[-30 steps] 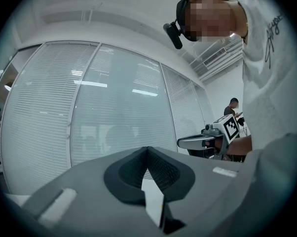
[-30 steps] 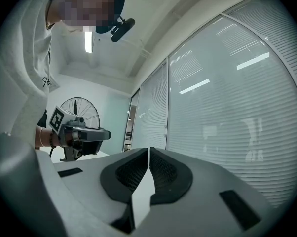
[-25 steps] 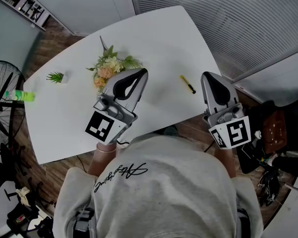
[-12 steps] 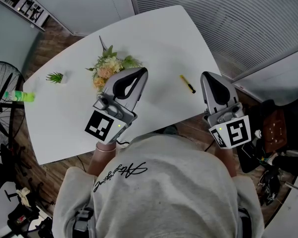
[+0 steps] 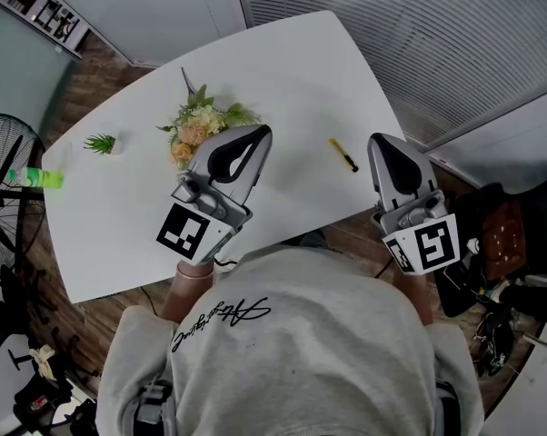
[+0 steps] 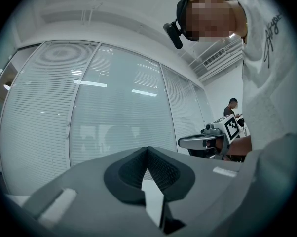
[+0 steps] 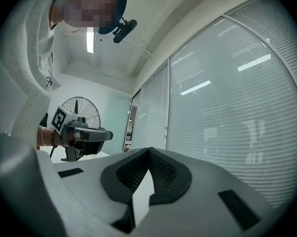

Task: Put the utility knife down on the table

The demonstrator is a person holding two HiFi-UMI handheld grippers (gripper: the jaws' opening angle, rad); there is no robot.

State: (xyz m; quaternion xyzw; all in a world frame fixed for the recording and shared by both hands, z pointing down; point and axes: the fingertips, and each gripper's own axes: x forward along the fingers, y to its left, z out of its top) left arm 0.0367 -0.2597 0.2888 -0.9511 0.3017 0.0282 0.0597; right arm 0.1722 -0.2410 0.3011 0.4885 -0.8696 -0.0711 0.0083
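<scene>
The yellow and black utility knife (image 5: 343, 153) lies flat on the white table (image 5: 292, 71) near its right edge, with nothing touching it. My right gripper (image 5: 380, 139) hovers just to the right of the knife, shut and empty; its tips (image 7: 149, 148) meet with nothing between them. My left gripper (image 5: 260, 132) is held over the table's middle, well left of the knife, also shut and empty, its tips (image 6: 147, 148) closed together. Each gripper shows in the other's view, the right gripper (image 6: 207, 141) and the left gripper (image 7: 82, 135).
A bunch of pale flowers (image 5: 201, 121) lies on the table just beyond the left gripper. A small green plant (image 5: 101, 141) stands further left. Off the table are a green bottle (image 5: 37, 176), a fan (image 5: 5, 153) and a dark bag (image 5: 501, 234) on the floor at the right.
</scene>
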